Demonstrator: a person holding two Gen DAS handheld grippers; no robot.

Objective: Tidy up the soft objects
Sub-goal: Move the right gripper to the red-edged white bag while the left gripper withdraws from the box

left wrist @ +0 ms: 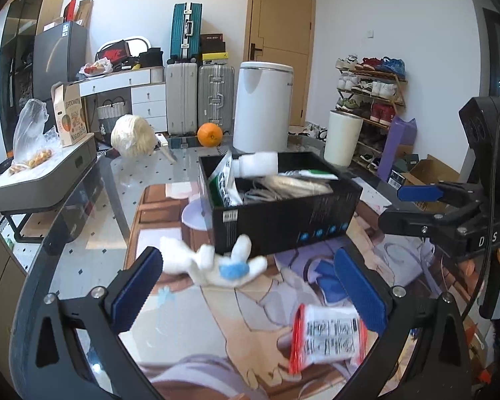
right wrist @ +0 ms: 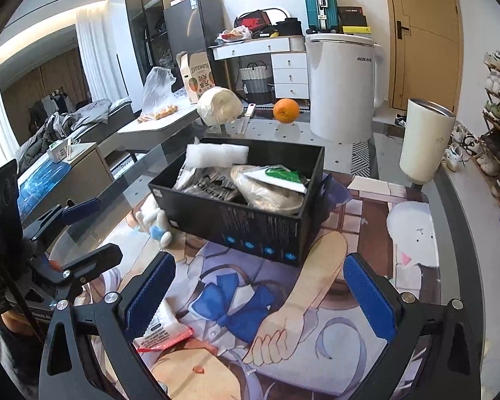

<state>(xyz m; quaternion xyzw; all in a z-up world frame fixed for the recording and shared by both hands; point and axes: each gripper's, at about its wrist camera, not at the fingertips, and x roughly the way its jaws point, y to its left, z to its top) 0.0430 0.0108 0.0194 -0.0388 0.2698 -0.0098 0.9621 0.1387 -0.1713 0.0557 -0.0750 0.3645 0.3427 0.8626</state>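
Plush toy [left wrist: 213,263], white with a blue patch, lies on the printed mat [left wrist: 190,326] in the left wrist view, touching the front left corner of the black box [left wrist: 283,223] and sitting ahead of the left tool [left wrist: 250,295], whose 2 blue pads stand wide apart with nothing pressed between them. A small packet with red edges [left wrist: 326,338] lies on the mat just inside the right pad. The box holds a white foam roll [left wrist: 260,163], a green and white pouch [left wrist: 225,183] and pale bagged items. Behind it on the glass counter [left wrist: 130,180] are an orange [left wrist: 210,135], a white appliance [left wrist: 263,106] and a cream tumbler [left wrist: 345,136]. The right tool [left wrist: 413,206] shows at the right edge, jaws spread and empty. In the right wrist view the right tool [right wrist: 260,296] hangs over the mat [right wrist: 316,350], its pads also wide open and clear of everything. The red-edged packet [right wrist: 165,331] lies just beside its left pad. The plush toy [right wrist: 156,221] leans against the left end of the box [right wrist: 250,230], which sits near the middle of the mat, and the foam roll [right wrist: 216,155] rests on its far rim. The left tool [right wrist: 86,230] appears at the left edge, open, with the orange [right wrist: 286,110], appliance [right wrist: 341,86] and tumbler [right wrist: 423,140] behind the box
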